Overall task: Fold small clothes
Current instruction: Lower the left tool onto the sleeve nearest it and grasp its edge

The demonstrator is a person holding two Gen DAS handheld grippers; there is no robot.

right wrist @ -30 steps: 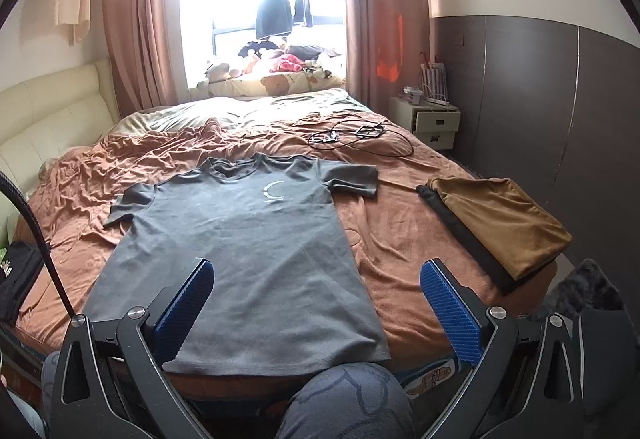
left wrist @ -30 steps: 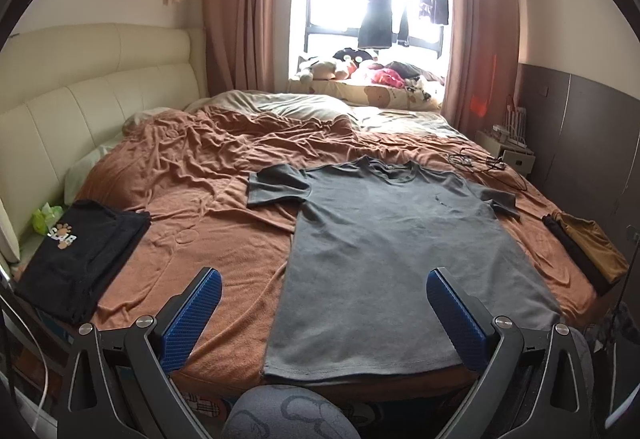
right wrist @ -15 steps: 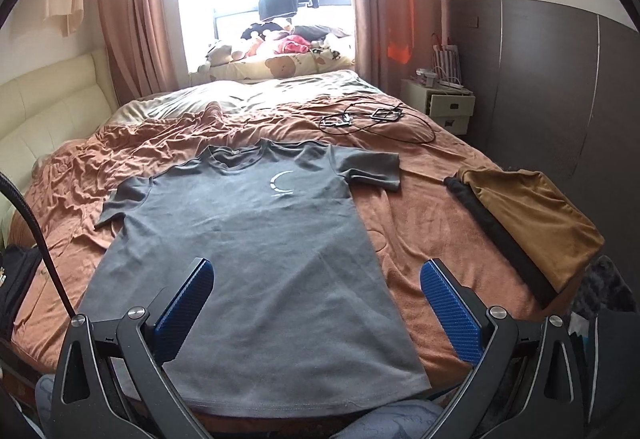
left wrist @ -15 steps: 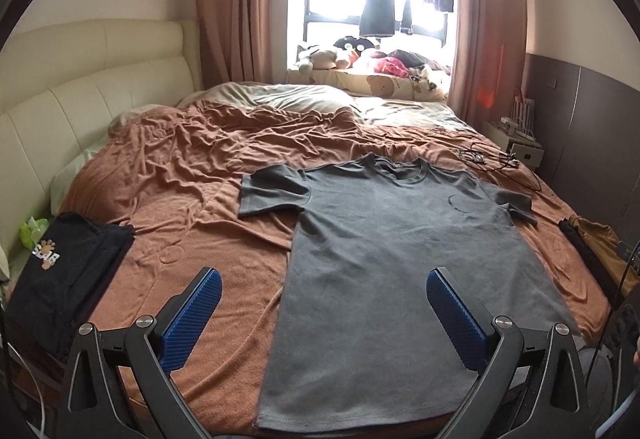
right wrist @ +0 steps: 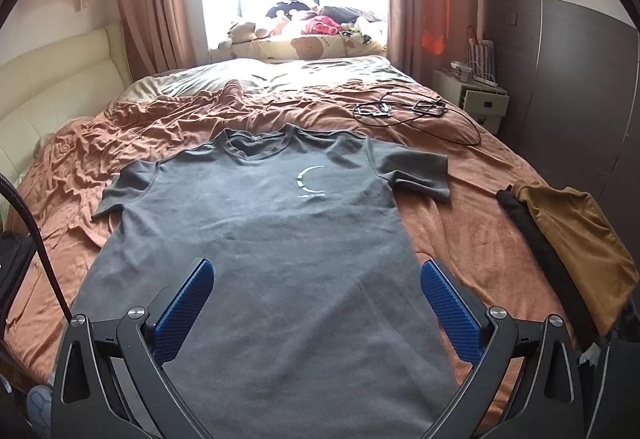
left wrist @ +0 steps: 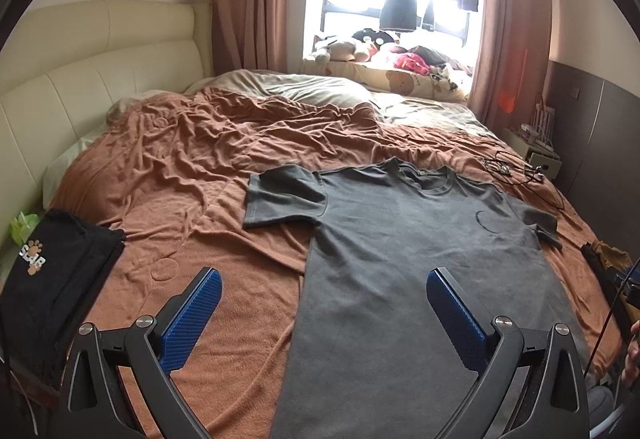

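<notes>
Grey t-shirt (right wrist: 256, 239) lies flat, front up, on the brown bedspread (left wrist: 180, 175), collar toward the window; its bottom hem is cut off by the frame edge in both views. Small text under its white crescent logo (right wrist: 310, 179) is too tiny to read. Folded black garment (left wrist: 44, 279) at left – print reads approx. "SLAB", w/ paw marks. Tan folded garment (right wrist: 576, 235) at right. Left gripper (left wrist: 322, 313) and right gripper (right wrist: 316, 303) – both spread wide, holding nothing, above the shirt's lower part.

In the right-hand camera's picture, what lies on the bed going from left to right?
Cream headboard → grey T-shirt spread flat → bare orange-brown bedspread → folded black garment → folded mustard garment.
</notes>
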